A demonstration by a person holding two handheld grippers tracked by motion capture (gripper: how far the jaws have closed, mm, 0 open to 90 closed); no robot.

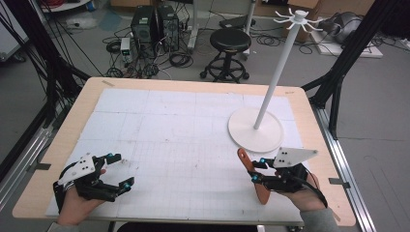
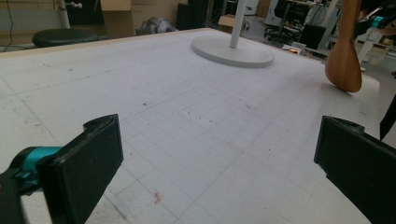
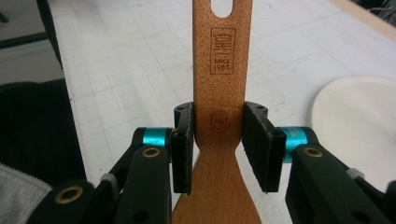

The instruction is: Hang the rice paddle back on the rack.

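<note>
Right hand-held gripper (image 1: 257,170) is clenched on a wooden spatula (image 1: 255,180), and in the right gripper view its two black pads press the narrow neck of the handle from both sides, just above the place where the blade gets wide. The spatula (image 3: 219,93) stands over the near right part of the desk (image 1: 53,183), close to the round white base of the hanger stand (image 1: 256,129), and its handle end has a hanging slot (image 3: 223,7). In the left gripper view the blade tip (image 2: 344,70) seems to be very near the desk surface, but I cannot tell if it touches. Left hand-held gripper (image 1: 117,170) is released, with its jaws wide apart over bare desk, well apart from the spatula. I judge that the step in hand is to carry the spatula toward the stand. To do it well, the grip should stay firm on the neck so the tool does not rotate, and the slot end should stay free and visible.
</note>
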